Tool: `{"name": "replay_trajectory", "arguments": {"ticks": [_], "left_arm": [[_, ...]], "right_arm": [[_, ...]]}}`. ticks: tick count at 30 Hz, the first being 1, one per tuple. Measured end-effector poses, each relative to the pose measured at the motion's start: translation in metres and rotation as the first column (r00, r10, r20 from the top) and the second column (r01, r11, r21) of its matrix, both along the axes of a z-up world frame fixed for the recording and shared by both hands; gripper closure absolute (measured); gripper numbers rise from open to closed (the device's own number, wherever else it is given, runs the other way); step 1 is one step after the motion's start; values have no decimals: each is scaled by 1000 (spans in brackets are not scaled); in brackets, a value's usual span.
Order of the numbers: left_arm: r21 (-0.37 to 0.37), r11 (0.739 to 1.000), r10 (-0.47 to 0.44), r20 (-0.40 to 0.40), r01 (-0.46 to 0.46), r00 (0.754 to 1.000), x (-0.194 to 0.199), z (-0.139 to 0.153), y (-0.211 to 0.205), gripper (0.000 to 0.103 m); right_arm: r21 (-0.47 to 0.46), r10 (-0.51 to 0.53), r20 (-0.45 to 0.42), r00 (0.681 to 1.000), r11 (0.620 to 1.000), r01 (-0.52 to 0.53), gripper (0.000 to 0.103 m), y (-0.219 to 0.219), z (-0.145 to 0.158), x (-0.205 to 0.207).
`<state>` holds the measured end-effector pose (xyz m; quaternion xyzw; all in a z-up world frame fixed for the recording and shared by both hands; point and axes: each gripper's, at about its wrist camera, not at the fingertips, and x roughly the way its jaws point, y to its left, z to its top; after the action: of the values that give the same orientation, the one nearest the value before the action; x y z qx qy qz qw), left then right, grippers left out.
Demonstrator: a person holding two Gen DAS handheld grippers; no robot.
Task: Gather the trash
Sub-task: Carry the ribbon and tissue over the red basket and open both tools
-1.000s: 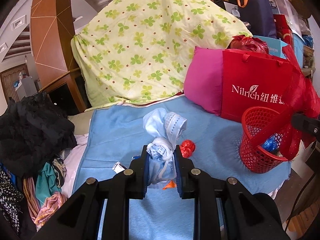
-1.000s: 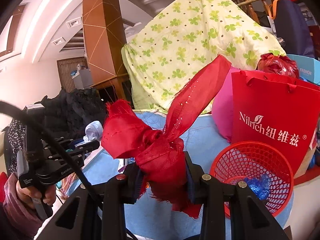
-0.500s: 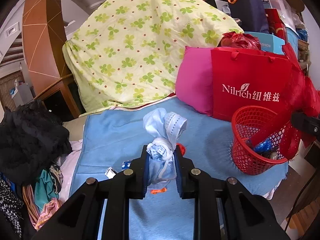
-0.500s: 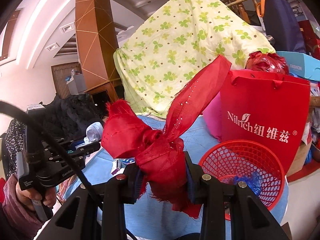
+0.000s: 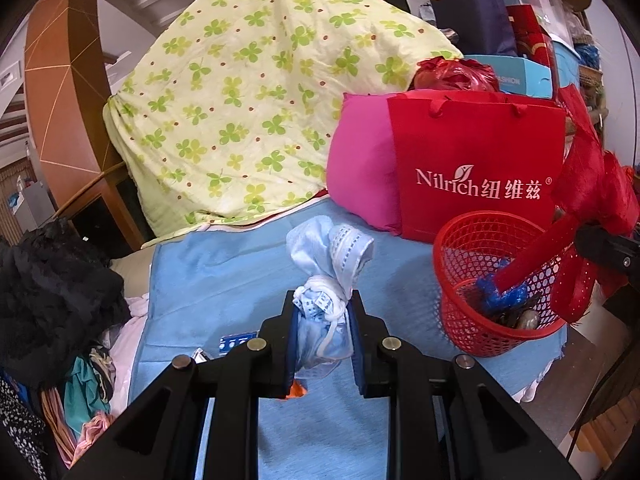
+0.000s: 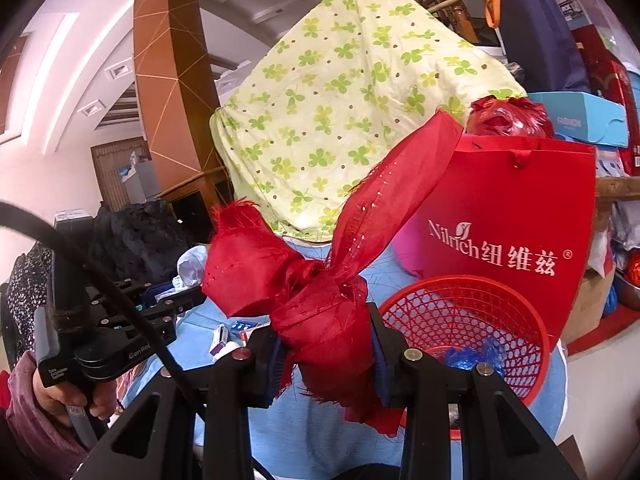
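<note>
I am clamping the left gripper (image 5: pixel 323 322) on a knotted bundle of blue face masks (image 5: pixel 330 268), holding it above the blue cloth (image 5: pixel 224 276) covering the table. My right gripper (image 6: pixel 326 346) is squeezing a knotted red ribbon (image 6: pixel 316 280), and in the left wrist view one tail of that ribbon is dangling into the red mesh basket (image 5: pixel 472 320) at the right edge of the cloth. Inside the basket I am seeing crumpled blue plastic (image 5: pixel 502 290) and some darker scraps I cannot identify.

Right behind the basket, a red Nilrich paper bag (image 5: pixel 476 160) is standing against a pink cushion (image 5: pixel 362 168), and a clover-print quilt (image 5: pixel 256 92) is rising behind both. Small packets (image 6: pixel 230 334) are lying on the cloth between my two grippers, and an orange scrap (image 5: pixel 297 390) is peeking out beneath the mask bundle. To my left a black garment heap (image 5: pixel 52 296) is crowding the table edge. In the right wrist view the ribbon's loops are blocking much of my sight of the cloth, and the left gripper's cable (image 6: pixel 120 292) is crossing the foreground.
</note>
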<state>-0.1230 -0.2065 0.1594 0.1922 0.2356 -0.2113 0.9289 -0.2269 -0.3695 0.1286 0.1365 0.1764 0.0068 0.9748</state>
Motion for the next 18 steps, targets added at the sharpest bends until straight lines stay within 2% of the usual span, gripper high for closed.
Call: {"name": "replay_trajectory", "arguments": {"ticks": [8, 13, 18], "left_arm": [[15, 999, -37, -11, 37, 999, -1, -3, -25, 79], [-7, 997, -79, -39, 79, 996, 4, -7, -41, 79], [-52, 987, -158, -82, 154, 984, 10, -10, -65, 79]], "right_arm": [[17, -35, 1, 999, 999, 35, 65, -19, -5, -7], [36, -57, -10, 998, 998, 58, 65, -36, -13, -5], [155, -86, -37, 996, 984, 90, 64, -73, -31, 8]]}}
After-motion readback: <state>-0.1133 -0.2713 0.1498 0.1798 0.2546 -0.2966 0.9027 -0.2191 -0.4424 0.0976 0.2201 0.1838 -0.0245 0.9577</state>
